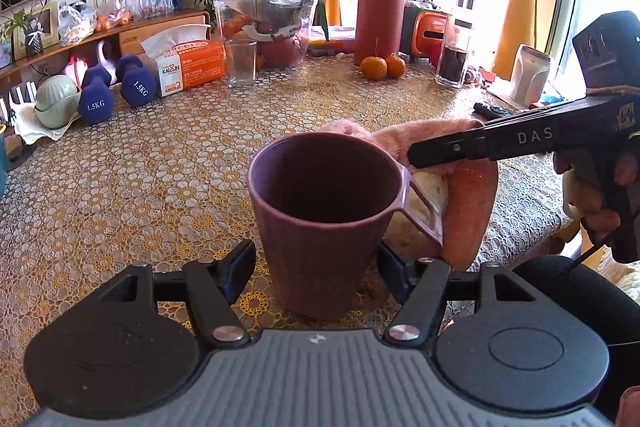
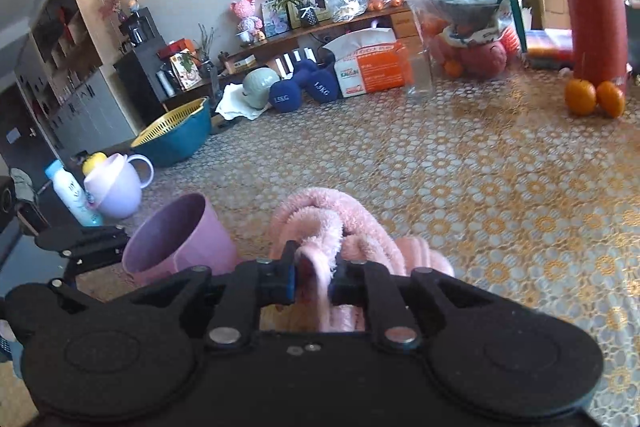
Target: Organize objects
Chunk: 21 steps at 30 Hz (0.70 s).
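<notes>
A purple mug (image 1: pixel 326 219) stands upright on the patterned tablecloth, handle to the right. My left gripper (image 1: pixel 316 267) is open, with a finger on either side of the mug's lower body and small gaps showing. The mug also shows in the right wrist view (image 2: pixel 180 239). My right gripper (image 2: pixel 314 277) is shut on a fluffy pink slipper (image 2: pixel 332 223) that lies just right of the mug. In the left wrist view the slipper (image 1: pixel 468 211) sits behind the mug, with the right gripper's fingers (image 1: pixel 448 149) over it.
Two blue dumbbells (image 1: pixel 116 89), a tissue box (image 1: pixel 192 65), a drinking glass (image 1: pixel 241 63), a bag of fruit (image 1: pixel 272 23), a red bottle (image 1: pixel 379 11) and two oranges (image 1: pixel 382 67) line the far side. A lilac cup (image 2: pixel 116 187), a small bottle (image 2: pixel 72 195) and a teal basket (image 2: pixel 176 133) stand left.
</notes>
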Each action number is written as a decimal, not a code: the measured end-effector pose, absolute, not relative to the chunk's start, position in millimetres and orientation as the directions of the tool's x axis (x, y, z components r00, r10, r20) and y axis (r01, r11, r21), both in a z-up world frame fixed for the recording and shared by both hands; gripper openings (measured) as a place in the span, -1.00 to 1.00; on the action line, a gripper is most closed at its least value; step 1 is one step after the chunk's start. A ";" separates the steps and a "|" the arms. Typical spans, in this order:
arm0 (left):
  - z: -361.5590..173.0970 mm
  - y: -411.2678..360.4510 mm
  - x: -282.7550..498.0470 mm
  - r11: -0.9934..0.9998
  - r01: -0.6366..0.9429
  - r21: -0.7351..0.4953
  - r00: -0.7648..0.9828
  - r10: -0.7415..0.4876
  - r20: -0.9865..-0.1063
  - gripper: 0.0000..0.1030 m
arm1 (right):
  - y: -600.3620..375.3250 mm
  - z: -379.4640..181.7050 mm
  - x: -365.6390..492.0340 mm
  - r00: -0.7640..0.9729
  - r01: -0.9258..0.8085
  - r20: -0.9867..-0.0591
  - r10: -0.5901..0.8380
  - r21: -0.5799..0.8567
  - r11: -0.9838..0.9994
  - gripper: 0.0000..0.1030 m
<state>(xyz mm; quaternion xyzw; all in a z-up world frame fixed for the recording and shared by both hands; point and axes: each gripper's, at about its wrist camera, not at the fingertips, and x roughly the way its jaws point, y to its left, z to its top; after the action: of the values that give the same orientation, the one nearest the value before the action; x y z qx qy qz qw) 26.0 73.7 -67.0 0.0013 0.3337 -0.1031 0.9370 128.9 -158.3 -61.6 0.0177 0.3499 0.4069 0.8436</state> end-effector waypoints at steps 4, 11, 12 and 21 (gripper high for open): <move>-65.5 71.5 22.7 0.981 0.184 -0.055 0.760 -0.177 -0.625 0.32 | -183.1 -67.8 133.1 0.486 -0.609 -0.600 0.636 0.289 0.739 -0.59; -63.6 71.9 20.0 0.986 0.156 -0.060 0.765 -0.158 -0.624 0.33 | -216.8 -80.1 136.1 0.551 -0.514 -0.648 0.525 0.233 0.826 -0.53; -63.4 72.0 20.1 0.986 0.154 -0.061 0.765 -0.158 -0.625 0.33 | -219.8 -83.9 136.5 0.547 -0.506 -0.659 0.516 0.231 0.831 -0.53; -62.5 72.3 18.5 0.987 0.148 -0.056 0.767 -0.150 -0.623 0.33 | -262.9 -67.3 131.6 0.573 -0.458 -0.580 0.579 0.359 0.813 0.01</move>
<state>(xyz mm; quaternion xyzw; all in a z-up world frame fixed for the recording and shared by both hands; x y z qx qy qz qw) 18.5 72.3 -62.5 -0.0019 0.3316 -0.0793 0.9401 131.6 -262.9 -67.3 0.0844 0.3568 0.2937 0.8828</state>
